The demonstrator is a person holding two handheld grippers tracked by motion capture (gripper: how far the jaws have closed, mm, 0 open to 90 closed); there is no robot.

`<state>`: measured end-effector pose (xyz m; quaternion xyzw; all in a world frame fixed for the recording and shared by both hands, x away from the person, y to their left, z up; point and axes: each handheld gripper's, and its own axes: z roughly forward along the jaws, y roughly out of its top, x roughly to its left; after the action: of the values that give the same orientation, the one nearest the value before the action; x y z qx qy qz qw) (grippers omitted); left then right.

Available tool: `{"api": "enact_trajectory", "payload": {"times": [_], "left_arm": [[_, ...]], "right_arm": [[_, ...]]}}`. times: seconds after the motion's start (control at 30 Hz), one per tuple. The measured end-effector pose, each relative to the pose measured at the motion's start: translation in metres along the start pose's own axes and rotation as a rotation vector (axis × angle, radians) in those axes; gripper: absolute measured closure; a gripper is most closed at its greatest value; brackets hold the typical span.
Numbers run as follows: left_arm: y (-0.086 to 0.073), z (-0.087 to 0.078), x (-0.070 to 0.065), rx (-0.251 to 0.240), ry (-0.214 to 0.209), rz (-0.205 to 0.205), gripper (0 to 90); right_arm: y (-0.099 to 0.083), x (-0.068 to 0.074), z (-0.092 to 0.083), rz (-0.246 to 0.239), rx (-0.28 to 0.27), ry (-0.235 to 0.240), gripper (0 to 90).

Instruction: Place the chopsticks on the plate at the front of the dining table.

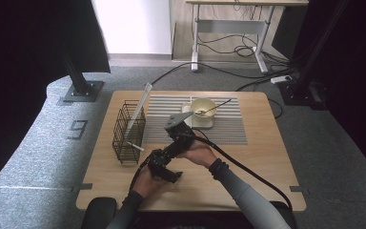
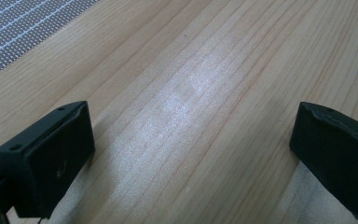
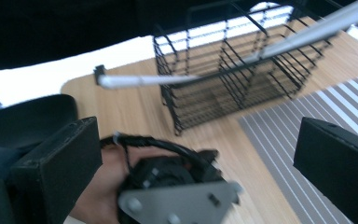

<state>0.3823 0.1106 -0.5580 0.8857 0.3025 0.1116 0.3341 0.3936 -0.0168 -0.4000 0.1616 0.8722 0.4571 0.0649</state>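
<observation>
Both grippers hover close together over the front middle of the wooden table (image 1: 248,162). My left gripper (image 1: 173,176) is held low, and in the left gripper view its black jaws stand wide apart over bare wood (image 2: 191,121) with nothing between them. My right gripper (image 1: 158,156) is open too and points left toward a black wire basket (image 1: 128,131) (image 3: 233,79). Below its jaws in the right gripper view are the other hand (image 3: 98,196) and that hand's gripper. A long white utensil (image 1: 140,107) (image 3: 261,49) leans in the basket, and its lower end pokes out through the wires.
A cream bowl (image 1: 203,112) with a thin utensil (image 1: 214,107) in it stands on a grey striped mat (image 1: 228,129) at the back middle. A corner of the mat (image 2: 14,32) lies to the upper left in the left gripper view. A cable (image 1: 252,174) trails off to the right.
</observation>
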Motion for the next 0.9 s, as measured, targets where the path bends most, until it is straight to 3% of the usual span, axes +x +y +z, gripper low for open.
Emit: {"api": "enact_trajectory", "payload": {"times": [0.47, 0.73, 0.9], "left_arm": [[0.0, 0.0, 0.0, 0.0, 0.001, -0.001, 0.0], [0.0, 0.0, 0.0, -0.001, 0.001, 0.001, 0.0], [0.0, 0.0, 0.0, -0.001, 0.001, 0.0, 0.0]], "right_arm": [[0.018, 0.018, 0.027, -0.049, 0.032, 0.033, 4.1], [0.025, 0.021, 0.04, -0.079, 0.051, -0.002, 17.0], [0.024, 0.015, 0.041, -0.047, 0.056, 0.005, 30.5]]}}
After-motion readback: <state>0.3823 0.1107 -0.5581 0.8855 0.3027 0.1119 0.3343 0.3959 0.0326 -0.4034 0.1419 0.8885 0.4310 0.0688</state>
